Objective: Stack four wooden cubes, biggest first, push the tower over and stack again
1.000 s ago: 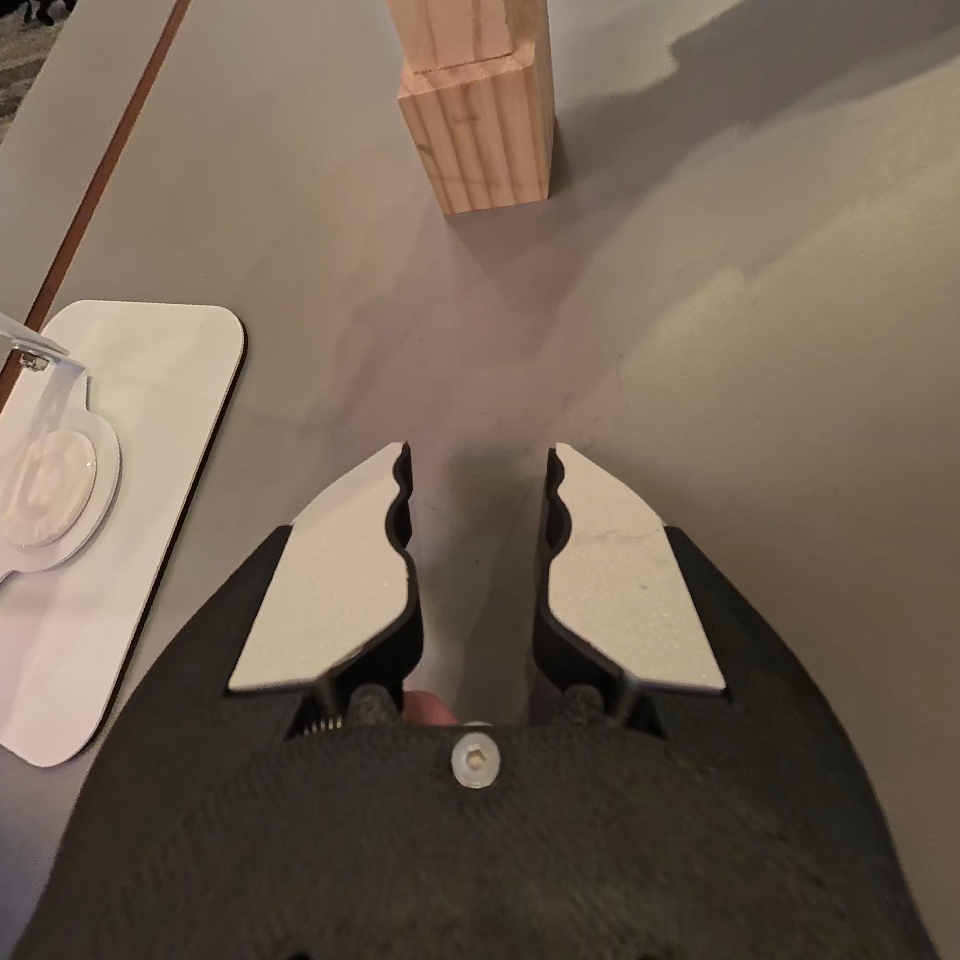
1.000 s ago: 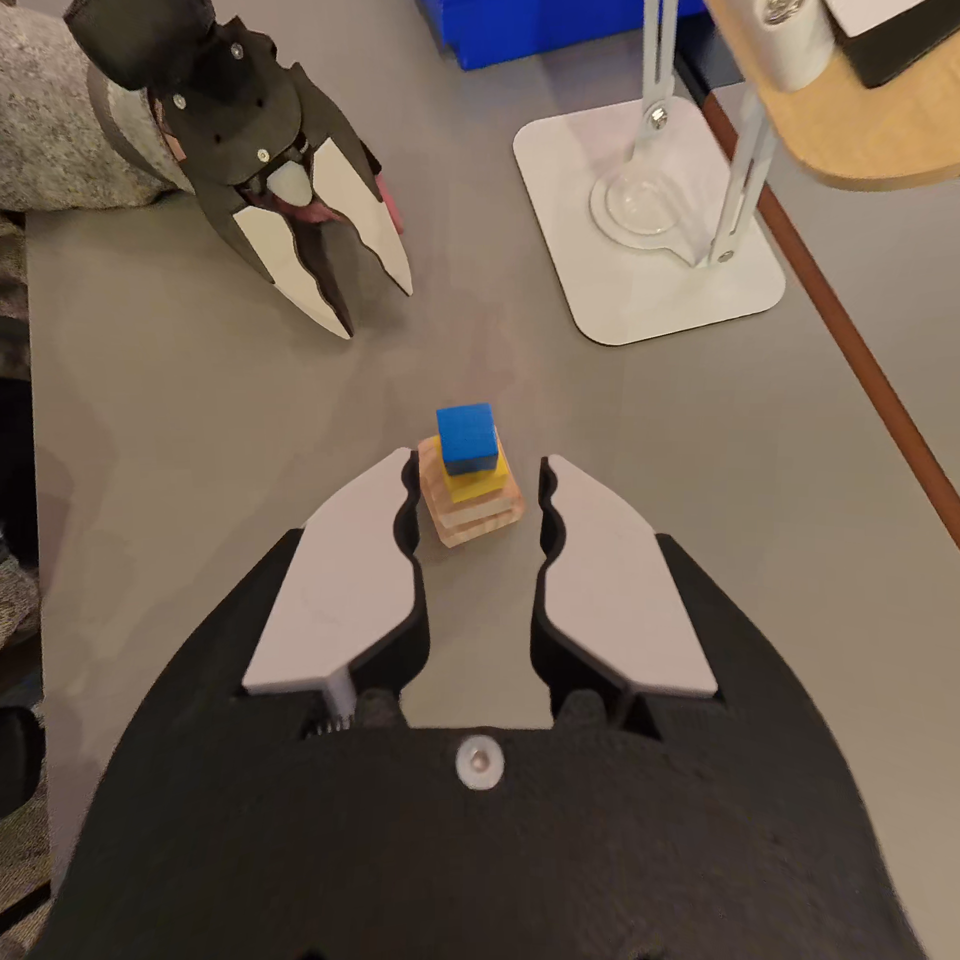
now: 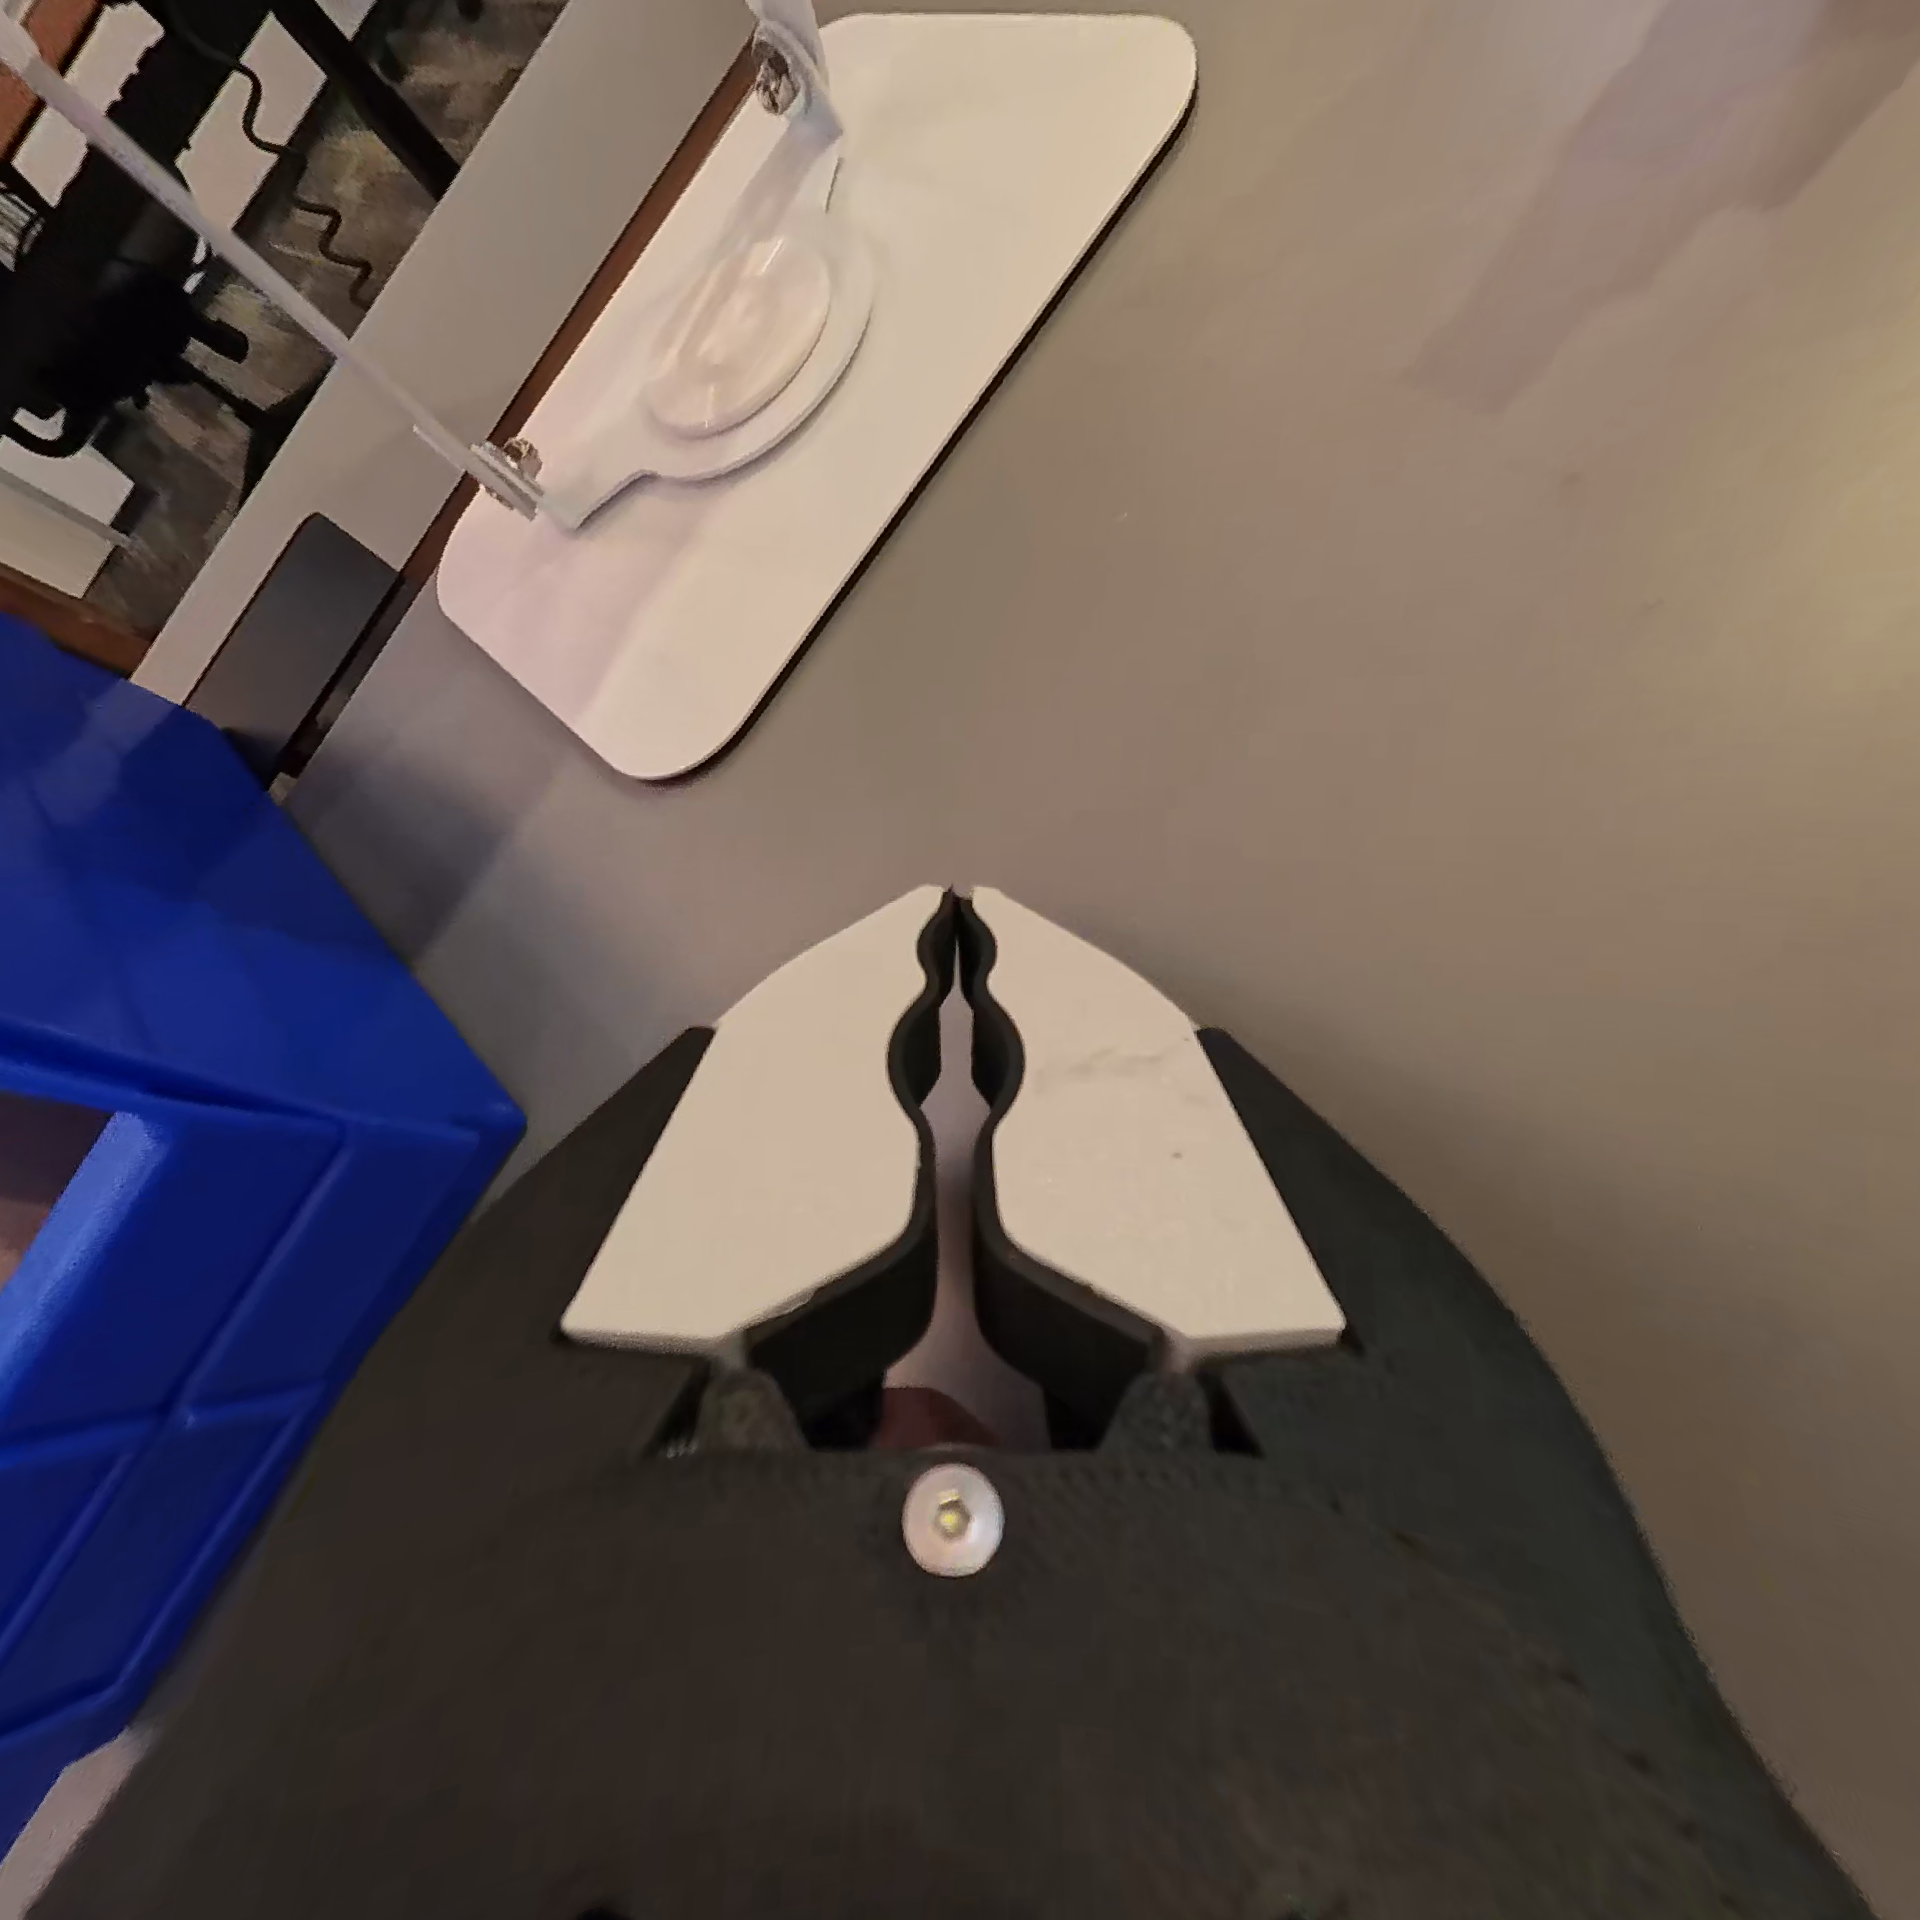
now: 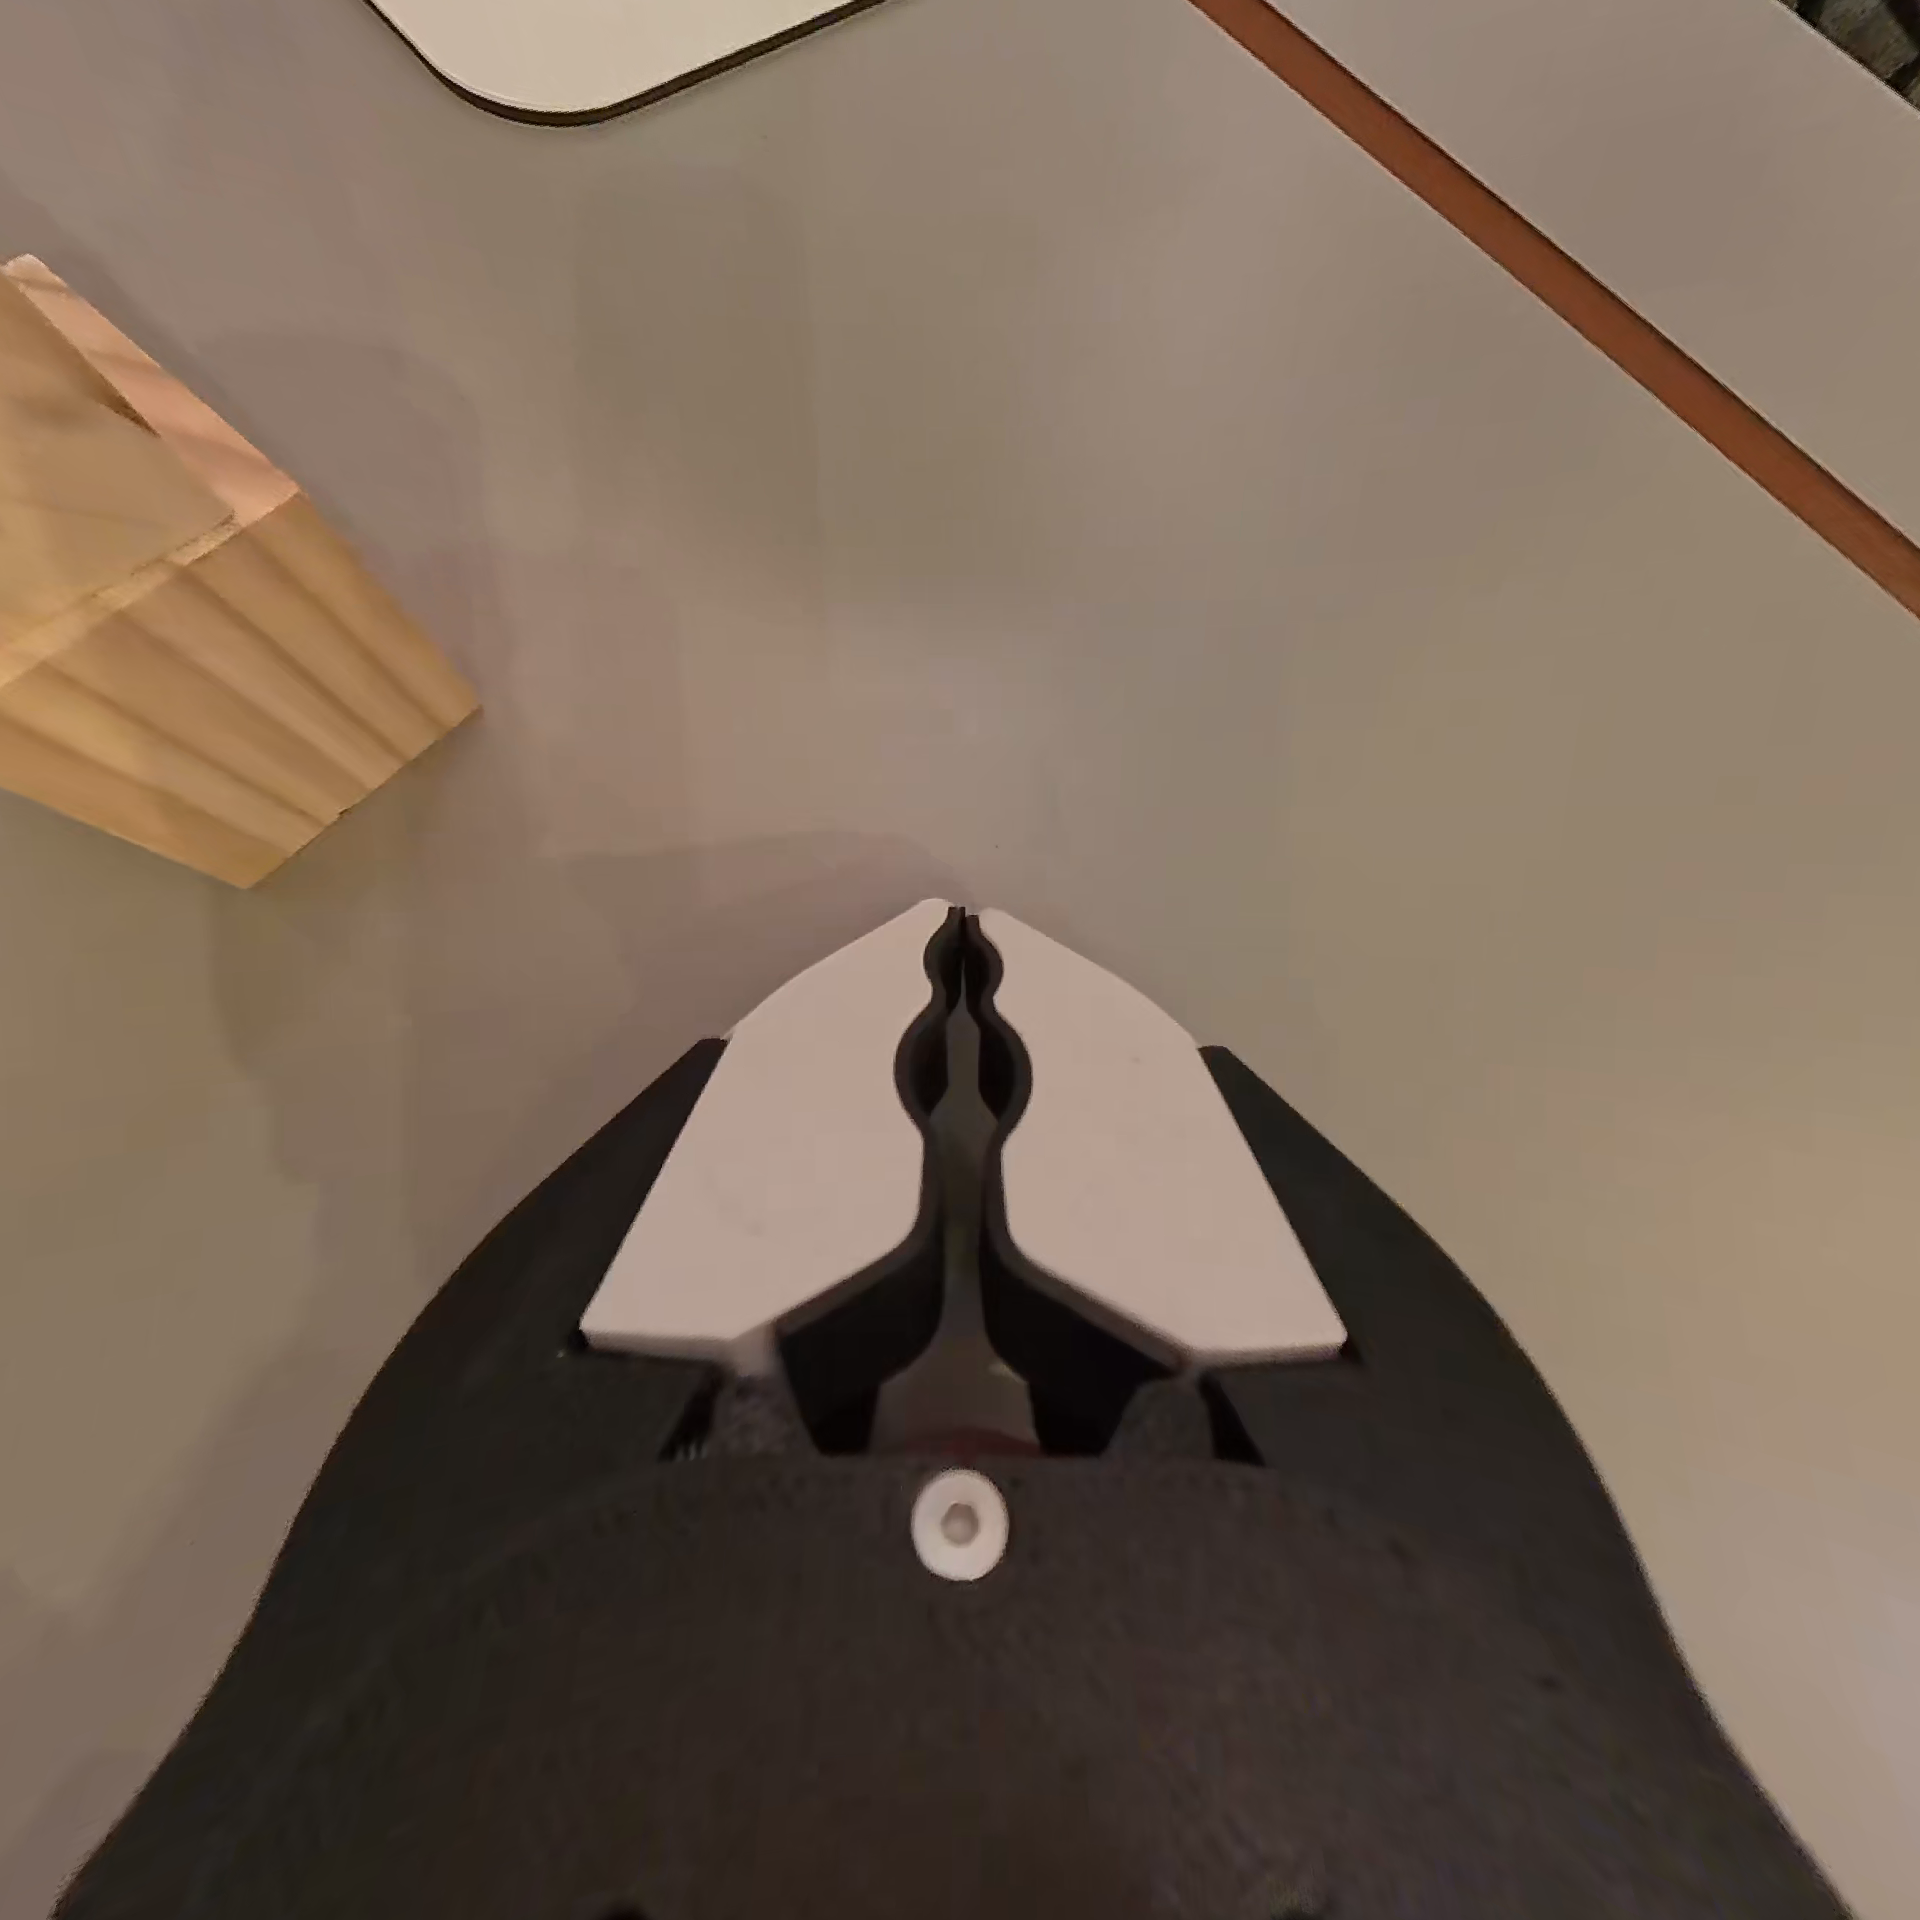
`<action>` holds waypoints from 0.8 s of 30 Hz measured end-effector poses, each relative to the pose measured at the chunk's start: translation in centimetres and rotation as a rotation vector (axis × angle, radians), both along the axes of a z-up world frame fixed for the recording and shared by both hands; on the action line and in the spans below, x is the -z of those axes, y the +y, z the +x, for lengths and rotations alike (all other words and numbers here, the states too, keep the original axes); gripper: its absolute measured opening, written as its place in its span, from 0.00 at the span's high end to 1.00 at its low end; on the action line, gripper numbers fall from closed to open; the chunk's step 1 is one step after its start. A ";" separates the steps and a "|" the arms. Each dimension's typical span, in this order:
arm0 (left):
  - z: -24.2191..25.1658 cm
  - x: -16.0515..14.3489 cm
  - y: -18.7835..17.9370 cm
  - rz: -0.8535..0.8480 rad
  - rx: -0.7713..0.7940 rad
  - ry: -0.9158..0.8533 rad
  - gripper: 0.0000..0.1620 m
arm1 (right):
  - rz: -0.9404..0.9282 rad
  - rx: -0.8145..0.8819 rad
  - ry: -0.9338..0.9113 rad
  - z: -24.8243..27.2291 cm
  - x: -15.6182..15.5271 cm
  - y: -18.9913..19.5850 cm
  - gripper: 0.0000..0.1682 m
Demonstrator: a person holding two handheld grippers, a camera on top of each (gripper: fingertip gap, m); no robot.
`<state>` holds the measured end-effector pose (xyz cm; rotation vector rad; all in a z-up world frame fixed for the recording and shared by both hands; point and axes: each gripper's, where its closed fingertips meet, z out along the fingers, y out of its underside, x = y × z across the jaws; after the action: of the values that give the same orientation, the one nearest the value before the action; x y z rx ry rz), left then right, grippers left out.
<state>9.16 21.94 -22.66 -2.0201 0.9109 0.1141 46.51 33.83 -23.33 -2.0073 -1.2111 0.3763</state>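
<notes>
Left of right claw (image 4: 962, 914): cube stack (image 4: 197, 665) upright | both claws closed, empty

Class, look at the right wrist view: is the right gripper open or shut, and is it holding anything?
Shut and empty. The right gripper has its white fingertips meeting, nothing between them; the pale wooden cube sits apart.

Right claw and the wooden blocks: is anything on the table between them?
No. In the right wrist view, only bare grey table lies between the right claw and the wooden blocks.

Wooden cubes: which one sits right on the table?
The bigger bottom cube, with ridged grain, rests on the grey table; the smaller cube sits on top of it.
</notes>
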 end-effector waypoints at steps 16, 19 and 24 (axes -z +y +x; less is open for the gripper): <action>-0.4 0.3 0.0 -0.004 0.003 0.029 1.00 | 0.042 -0.024 -0.011 0.3 -0.1 0.0 1.00; -0.4 0.3 0.0 -0.007 0.005 0.027 1.00 | 0.041 -0.018 -0.010 0.4 -0.1 0.0 1.00; -0.4 0.4 0.0 -0.011 0.003 0.023 1.00 | 0.046 -0.016 -0.013 0.5 -0.2 0.1 1.00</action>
<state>8.77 21.99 -23.01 -2.0317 0.9304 0.1307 47.03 33.91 -23.17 -1.9644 -1.2330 0.3405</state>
